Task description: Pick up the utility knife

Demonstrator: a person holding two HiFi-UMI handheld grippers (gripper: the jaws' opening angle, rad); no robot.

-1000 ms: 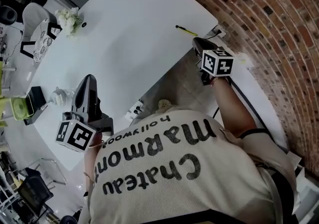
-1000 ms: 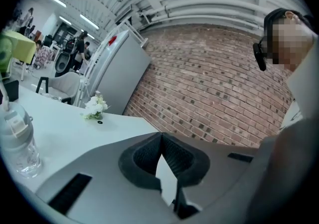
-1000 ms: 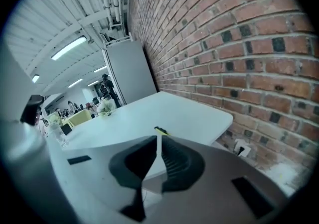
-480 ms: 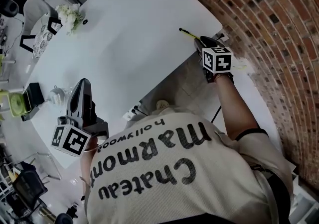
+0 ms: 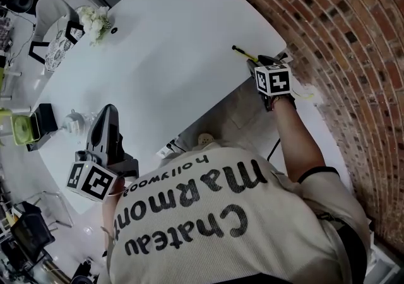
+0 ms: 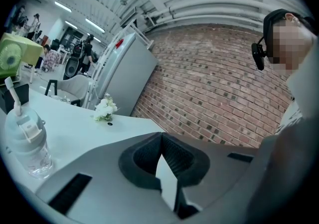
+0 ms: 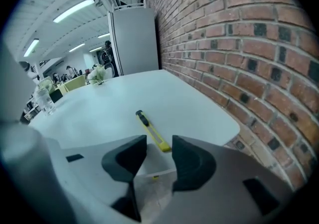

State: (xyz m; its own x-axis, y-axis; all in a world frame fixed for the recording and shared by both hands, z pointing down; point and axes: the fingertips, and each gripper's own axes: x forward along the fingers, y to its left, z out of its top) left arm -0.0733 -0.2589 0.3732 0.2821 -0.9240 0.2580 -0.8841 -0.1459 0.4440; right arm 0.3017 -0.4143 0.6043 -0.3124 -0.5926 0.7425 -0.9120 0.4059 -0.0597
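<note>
The utility knife (image 5: 243, 53) is slim and yellow with a black tip, and it lies near the white table's (image 5: 164, 36) right edge. In the right gripper view the knife (image 7: 152, 131) points away, its yellow end just beyond the fingertips. My right gripper (image 5: 264, 62) hovers at the table edge, tilted down toward that end. Its jaws (image 7: 159, 149) are opening, and nothing is between them. My left gripper (image 5: 108, 111) hangs over the table's left side, far from the knife. Its dark fingertips (image 6: 161, 137) meet, holding nothing.
A clear water bottle (image 6: 25, 138) stands by the left gripper. White flowers (image 5: 96, 21) sit at the far end of the table, a chair (image 5: 53, 30) beyond them. A brick wall (image 5: 353, 55) runs close along the right. A grey fridge (image 7: 134, 41) stands behind the table.
My right gripper has moved down and forward, closer to the knife's near end. The left gripper has stayed about where it was.
</note>
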